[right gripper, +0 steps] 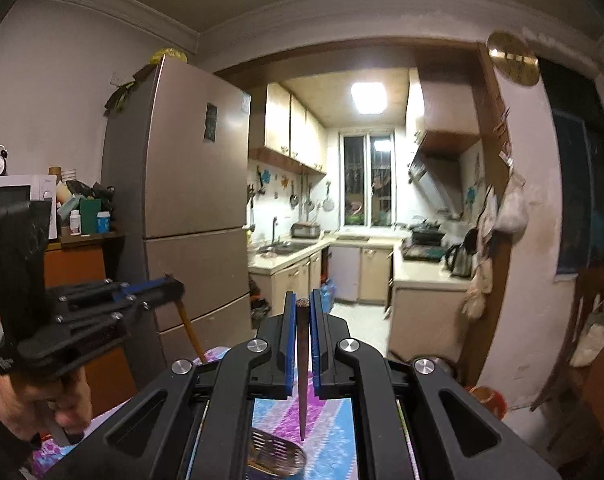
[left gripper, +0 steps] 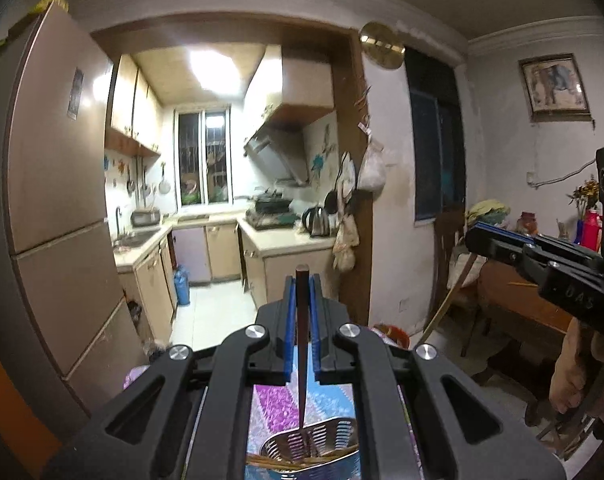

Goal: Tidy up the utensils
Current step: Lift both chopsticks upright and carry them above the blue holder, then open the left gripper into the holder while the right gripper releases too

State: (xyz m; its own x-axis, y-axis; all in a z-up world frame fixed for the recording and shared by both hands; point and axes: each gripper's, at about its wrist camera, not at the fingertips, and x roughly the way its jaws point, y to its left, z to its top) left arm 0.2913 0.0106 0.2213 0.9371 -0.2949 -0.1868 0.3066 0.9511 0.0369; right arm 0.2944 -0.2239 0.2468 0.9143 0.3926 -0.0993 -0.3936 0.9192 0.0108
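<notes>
Both tongs carry one chopstick each, raised over the holder.

Left wrist view: left tongs (left gripper: 302, 284) pinch a dark chopstick (left gripper: 302, 360), tip down above the perforated metal utensil holder (left gripper: 313, 446) at bottom centre, likely for dropping in.
Right wrist view: right tongs (right gripper: 302, 300) likewise pinch a second chopstick (right gripper: 302, 372), holder at lower centre.

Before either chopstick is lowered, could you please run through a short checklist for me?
1. Left gripper shut on its chopstick: ok.
2. Right gripper shut on its chopstick: ok.
3. Both chopsticks hang tip down: ok.
4. Left tip over the metal holder: ok.
5. Right tip over the holder: not ok, it hangs beside its rim.
6. Room left inside the holder: cannot tell.
</notes>
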